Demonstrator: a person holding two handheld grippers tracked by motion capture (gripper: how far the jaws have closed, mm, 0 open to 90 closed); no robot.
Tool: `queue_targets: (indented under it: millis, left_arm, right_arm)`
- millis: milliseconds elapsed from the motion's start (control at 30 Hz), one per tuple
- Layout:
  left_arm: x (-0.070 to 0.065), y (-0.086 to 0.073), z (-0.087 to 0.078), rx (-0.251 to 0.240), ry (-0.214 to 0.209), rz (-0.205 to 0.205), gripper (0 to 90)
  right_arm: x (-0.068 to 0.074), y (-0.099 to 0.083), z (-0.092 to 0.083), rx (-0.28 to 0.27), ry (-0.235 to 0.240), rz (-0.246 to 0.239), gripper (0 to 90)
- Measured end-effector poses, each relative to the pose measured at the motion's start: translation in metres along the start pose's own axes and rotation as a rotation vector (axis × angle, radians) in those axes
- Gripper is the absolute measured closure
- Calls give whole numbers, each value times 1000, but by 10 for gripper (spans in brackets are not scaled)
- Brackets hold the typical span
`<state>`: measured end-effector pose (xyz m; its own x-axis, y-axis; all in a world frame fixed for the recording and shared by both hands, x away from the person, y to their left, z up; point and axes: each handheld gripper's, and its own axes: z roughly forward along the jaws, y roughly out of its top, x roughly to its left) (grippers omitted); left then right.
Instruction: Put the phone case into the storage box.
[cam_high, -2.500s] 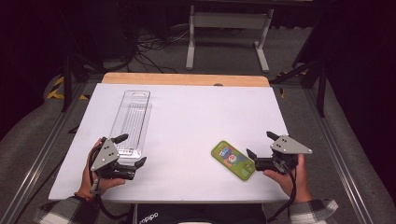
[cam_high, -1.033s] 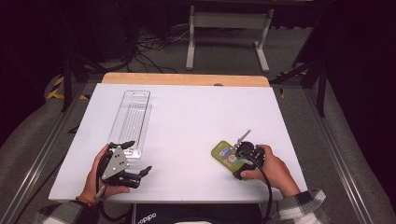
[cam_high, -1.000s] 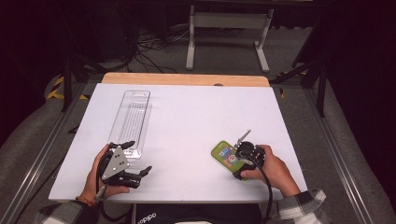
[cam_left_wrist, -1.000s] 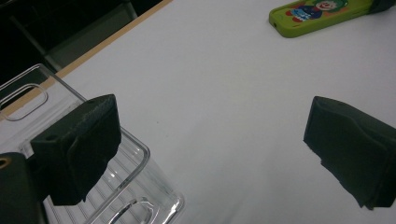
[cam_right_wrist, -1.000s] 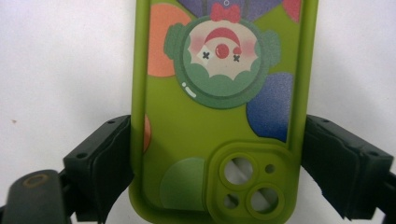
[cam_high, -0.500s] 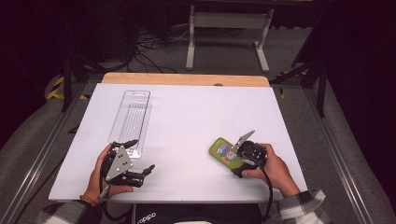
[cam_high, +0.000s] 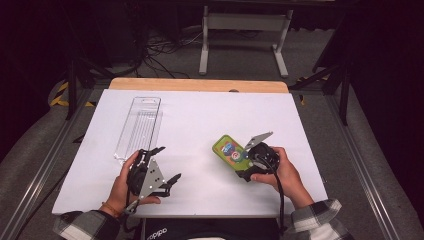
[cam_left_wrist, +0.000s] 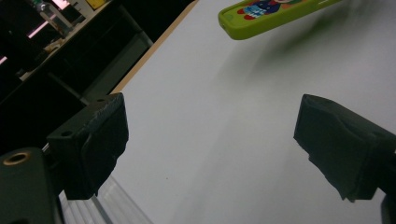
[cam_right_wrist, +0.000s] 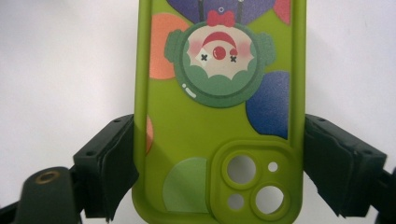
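Presently: green case (cam_high: 230, 151), right of centre in the high view, lower centre in the right gripper view (cam_right_wrist: 219, 107), pinched across its long edges by the right gripper (cam_high: 246, 161). Likely light, soft, flexible, slightly grippy; best held by the rims near the camera cut-out. Clown print, no legible writing; left gripper (cam_high: 161, 166) spread, closing slightly, empty.

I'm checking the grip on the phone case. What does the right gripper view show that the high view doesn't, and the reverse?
Right gripper view: the case's camera cutouts and clown print, with a pad against each long edge. High view: the clear tray, the left hand-held gripper with jaws apart and nothing between them, both forearms. Both: the green case and white table.
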<state>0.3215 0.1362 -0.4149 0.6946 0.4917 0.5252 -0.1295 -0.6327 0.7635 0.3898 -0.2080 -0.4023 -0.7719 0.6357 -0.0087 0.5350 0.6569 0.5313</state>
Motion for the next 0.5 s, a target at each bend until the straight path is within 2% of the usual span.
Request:
queue_targets:
  millis: [67,200,233,300,400,500]
  left_arm:
    - [-2,3,4,0,5,21,118]
    - [-12,12,15,5,27,110,123]
    - [-12,12,15,5,27,110,123]
    - [-19,16,21,-1,75,162,142]
    - [-25,18,26,12,108,227,140]
    - [-31,21,30,-13,115,248,146]
  right_arm:
    - [1,6,-2,-31,27,11,170]
    - [10,18,0,-56,56,-3,170]
    - [10,18,0,-56,56,-3,170]
    - [16,26,3,-84,94,-3,170]
    - [21,32,7,-100,116,5,170]
    - [26,37,11,-102,134,1,170]
